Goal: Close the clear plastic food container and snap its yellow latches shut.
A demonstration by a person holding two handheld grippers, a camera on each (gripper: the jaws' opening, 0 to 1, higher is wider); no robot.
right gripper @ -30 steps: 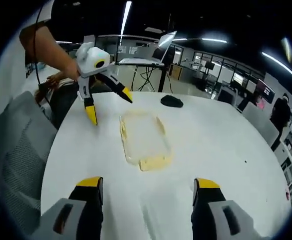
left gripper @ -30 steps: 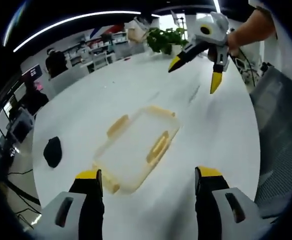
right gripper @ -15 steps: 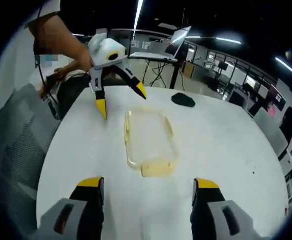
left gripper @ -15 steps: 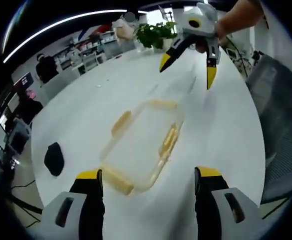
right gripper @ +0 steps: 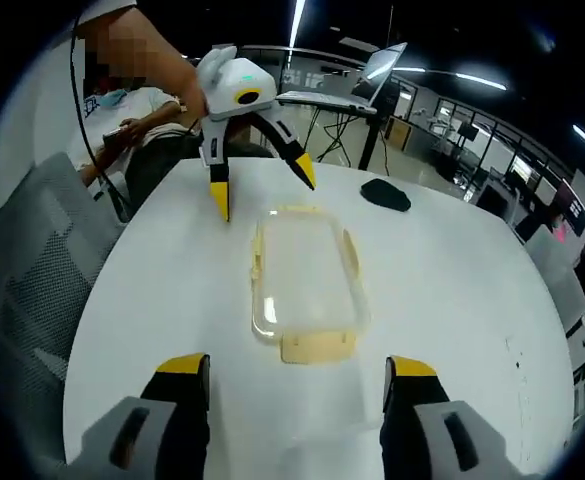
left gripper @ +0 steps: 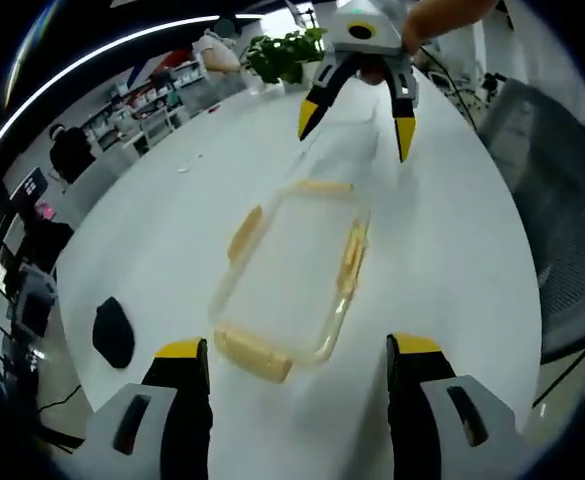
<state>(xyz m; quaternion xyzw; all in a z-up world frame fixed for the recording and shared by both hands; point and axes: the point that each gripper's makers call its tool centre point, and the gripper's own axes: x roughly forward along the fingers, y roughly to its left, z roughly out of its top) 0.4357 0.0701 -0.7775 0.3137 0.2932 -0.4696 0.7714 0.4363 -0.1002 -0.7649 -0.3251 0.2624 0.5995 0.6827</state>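
One clear container [left gripper: 292, 285] lies flat on the white table [left gripper: 452, 250], roughly in the middle of the tabletop and well back from every edge, with bare white surface all round it. In the left gripper view the left gripper [left gripper: 292, 360] hangs nearest, its two yellow-tipped jaws spread wide and holding nothing, one on each side of the container's near end. Four yellow latches show on the container: one at the near end [left gripper: 252, 353], one on each long side, one at the far end. Beyond the far end the right gripper [left gripper: 354, 120] hovers above the table, jaws spread wide and empty.

In the right gripper view the right gripper [right gripper: 294, 375] sits near the table edge closest to the camera, jaws wide, short of the container [right gripper: 307, 275]. Past the container the left gripper [right gripper: 262, 190] hangs with jaws splayed. One black object [right gripper: 385, 194] rests farther off, well apart from the container. One grey mesh chair [right gripper: 22, 260] stands beside the table edge.
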